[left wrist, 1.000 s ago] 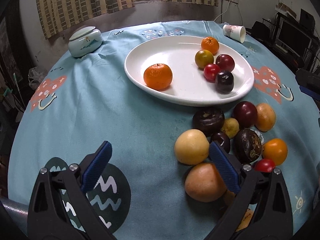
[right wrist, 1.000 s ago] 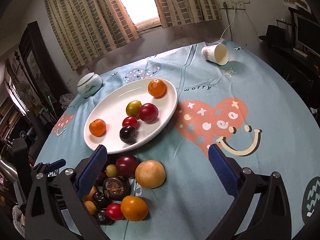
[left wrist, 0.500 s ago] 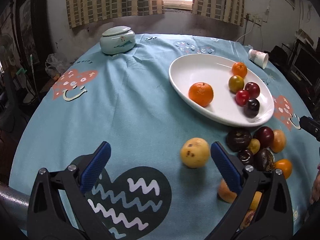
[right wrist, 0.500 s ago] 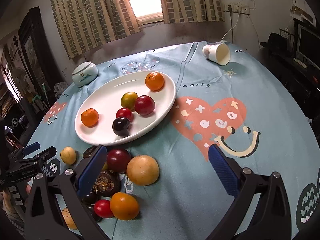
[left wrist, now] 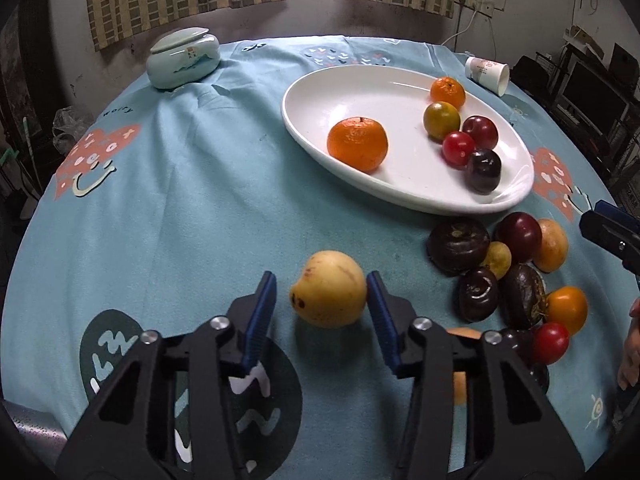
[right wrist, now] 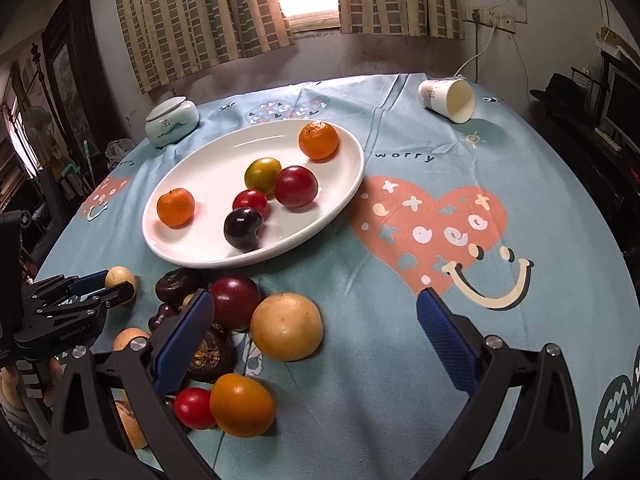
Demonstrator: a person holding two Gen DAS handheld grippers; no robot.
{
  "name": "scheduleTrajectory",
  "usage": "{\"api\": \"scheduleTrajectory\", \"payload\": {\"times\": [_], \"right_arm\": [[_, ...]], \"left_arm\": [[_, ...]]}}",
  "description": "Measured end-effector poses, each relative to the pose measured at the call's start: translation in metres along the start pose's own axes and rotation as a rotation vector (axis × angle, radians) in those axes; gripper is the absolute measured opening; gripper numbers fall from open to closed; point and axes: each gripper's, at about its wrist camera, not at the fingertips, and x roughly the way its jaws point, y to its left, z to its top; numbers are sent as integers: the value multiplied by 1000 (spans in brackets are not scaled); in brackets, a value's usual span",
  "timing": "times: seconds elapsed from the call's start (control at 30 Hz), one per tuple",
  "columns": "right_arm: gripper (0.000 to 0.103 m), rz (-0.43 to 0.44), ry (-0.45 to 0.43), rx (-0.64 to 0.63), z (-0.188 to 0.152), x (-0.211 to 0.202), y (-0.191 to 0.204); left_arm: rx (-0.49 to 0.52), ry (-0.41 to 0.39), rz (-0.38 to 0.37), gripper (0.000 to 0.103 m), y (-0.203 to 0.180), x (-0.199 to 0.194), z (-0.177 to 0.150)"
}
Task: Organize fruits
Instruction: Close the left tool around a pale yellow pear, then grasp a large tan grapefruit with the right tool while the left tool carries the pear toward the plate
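A yellow pear-shaped fruit lies on the blue cloth, apart from the loose pile of fruit. My left gripper straddles it and its jaws are closing. The right pad is at the fruit's side and a thin gap remains at the left pad. The right wrist view shows the same fruit between the left gripper's fingers. My right gripper stands open over the pile's near edge, above a round tan fruit. The white plate holds several fruits.
A lidded ceramic jar stands at the back left and a paper cup lies on its side at the back right. The right gripper's tip and a hand show at the right edge. The round table's edge curves close on the left.
My left gripper's jaws have narrowed from wide open to just around the yellow fruit, which now lies apart from the pile. The right gripper stayed wide open.
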Motion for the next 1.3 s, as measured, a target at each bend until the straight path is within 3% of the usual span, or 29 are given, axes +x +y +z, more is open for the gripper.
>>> {"api": "scheduleTrajectory", "payload": {"times": [0.43,0.6,0.93,1.07,1.3], "right_arm": [[100,-1,78,-44,-10,18,9],[79,12,129,-39,-15,28,8],[65,22,133,-54,-19,36,10],[50,56,129,-49,-18,36,9],[45,62,125,-45,-15,31,9]], "left_arm": [[39,-13,38,39,-9,-2,-3],[37,-11,37,39,-9,-2,-2],[43,-14,48,40,-9,0,-3],[47,-10,48,40,-10,1,-4],[46,-25,57,39,-10,-1,-4]]}}
